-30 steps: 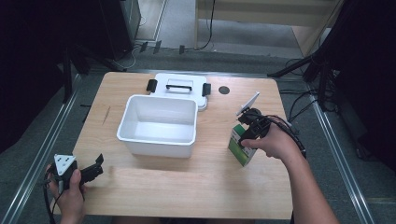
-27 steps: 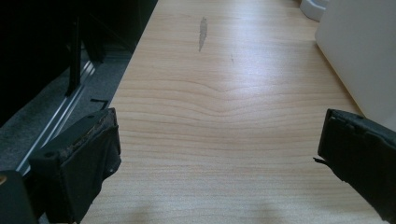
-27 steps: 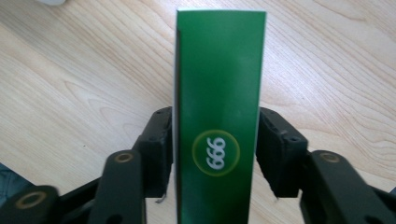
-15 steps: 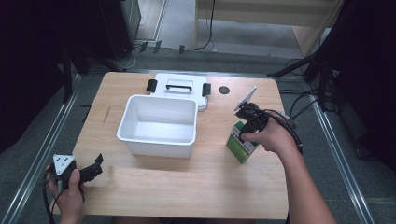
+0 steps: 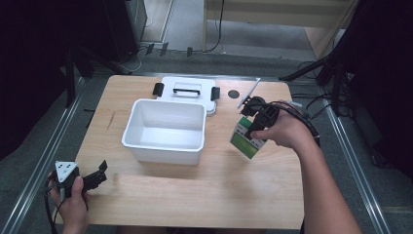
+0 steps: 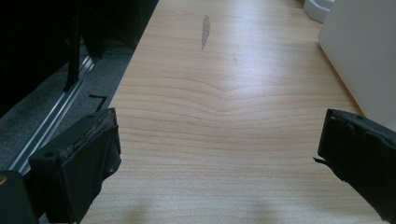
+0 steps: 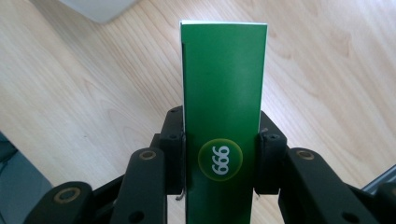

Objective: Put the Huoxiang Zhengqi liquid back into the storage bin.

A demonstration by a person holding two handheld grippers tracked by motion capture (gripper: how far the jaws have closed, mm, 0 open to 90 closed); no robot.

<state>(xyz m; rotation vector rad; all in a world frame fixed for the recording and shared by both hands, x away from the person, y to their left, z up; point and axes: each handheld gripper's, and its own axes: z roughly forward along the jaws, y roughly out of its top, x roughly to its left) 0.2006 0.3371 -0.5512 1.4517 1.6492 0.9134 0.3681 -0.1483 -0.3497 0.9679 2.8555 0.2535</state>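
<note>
You are working over the pale wooden desk [image 5: 195,195], where the open white rectangular plastic bin [image 5: 165,129] is sitting left of your right gripper [image 5: 255,122], with its white lid [image 5: 187,90] lying flat behind it. That gripper's fingers are pinching the green-and-white cardboard box [image 5: 247,139] on its two narrow sides, and the box is hanging tilted just above the desk, its long axis running straight out from the fingers. Your left gripper [image 5: 90,178] is resting at the desk's near left corner, fingers spread on nothing, so the right hand is far nearer the bin.
</note>
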